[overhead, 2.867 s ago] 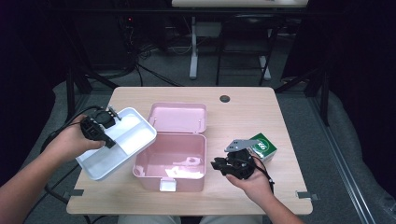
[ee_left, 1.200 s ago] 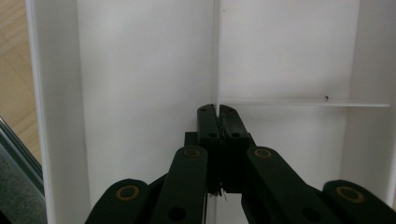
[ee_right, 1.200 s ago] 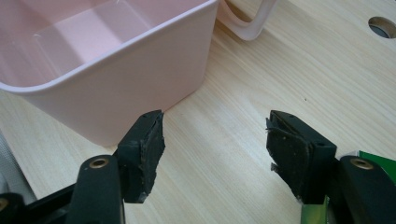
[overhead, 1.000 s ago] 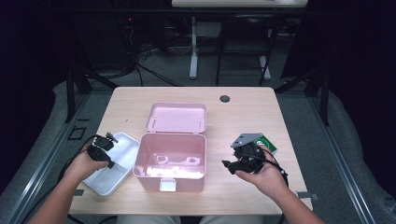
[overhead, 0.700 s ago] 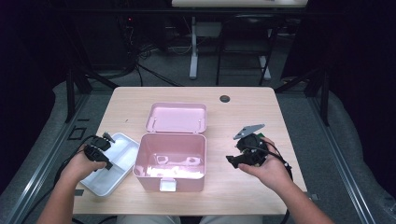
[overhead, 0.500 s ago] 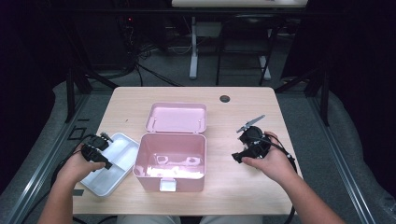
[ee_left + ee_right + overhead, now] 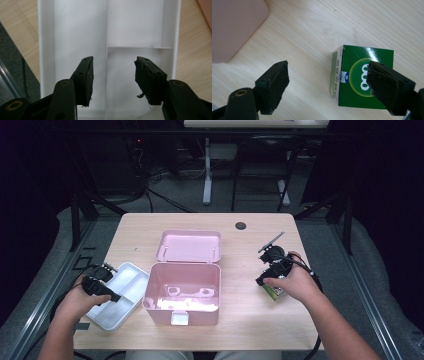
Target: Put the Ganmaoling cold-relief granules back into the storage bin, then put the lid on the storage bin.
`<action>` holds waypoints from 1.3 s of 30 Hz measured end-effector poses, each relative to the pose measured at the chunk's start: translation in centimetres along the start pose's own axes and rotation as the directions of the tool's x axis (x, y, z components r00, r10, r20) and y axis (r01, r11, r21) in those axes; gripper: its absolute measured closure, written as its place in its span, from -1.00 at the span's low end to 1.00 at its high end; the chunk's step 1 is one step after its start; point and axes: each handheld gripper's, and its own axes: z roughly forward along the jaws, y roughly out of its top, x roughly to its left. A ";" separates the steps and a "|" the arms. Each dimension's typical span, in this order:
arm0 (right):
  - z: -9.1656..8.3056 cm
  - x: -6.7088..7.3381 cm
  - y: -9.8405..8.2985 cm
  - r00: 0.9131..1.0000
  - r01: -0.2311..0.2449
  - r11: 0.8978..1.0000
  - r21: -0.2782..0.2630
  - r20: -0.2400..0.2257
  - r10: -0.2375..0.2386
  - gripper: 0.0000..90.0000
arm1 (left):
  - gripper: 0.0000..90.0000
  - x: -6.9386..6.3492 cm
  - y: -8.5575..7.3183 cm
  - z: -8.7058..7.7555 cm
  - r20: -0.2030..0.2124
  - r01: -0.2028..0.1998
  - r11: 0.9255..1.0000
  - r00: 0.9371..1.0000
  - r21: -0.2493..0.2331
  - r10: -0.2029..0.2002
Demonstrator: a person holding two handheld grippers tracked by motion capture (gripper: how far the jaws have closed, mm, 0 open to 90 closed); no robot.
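At the near left edge of the pale wooden table [image 7: 250, 330], the left gripper [image 7: 100, 285] hovers over the white rectangular plastic divider tray [image 7: 131, 276], which lies flat just beside the pink box. Seen in the left gripper view, its jaws have just been opening and stand wide apart above the tray's [image 7: 47, 37] compartments, pressing on nothing; a central wall and a cross wall split the tray into sections. Beside the tray, near the front centre, sits the pink rectangular plastic storage box [image 7: 182, 292], open, with its hinged lid [image 7: 189, 246] folded back flat on the table behind it. Right of the box and apart from it, the right gripper [image 7: 267, 276] is held low in the person's right hand [image 7: 292, 282], with the small green printed cardboard carton [image 7: 274, 292] lying on the table under that hand. Viewed along the right gripper, its jaws have likewise just been opening; the carton [image 7: 354, 77] lies flat below and partly behind one jaw, no pad pressing on it, a corner of the pink box [image 7: 234, 25] beyond. Farther back, a dark round cable port [image 7: 241, 226] marks the table's far edge.
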 end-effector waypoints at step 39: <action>4.9 -5.7 0.7 0.993 -0.114 0.966 0.231 0.015 0.114 -0.85 | 0.02 1.0 -1.0 -2.0 0.008 0.041 0.994 0.999 -0.101 -0.040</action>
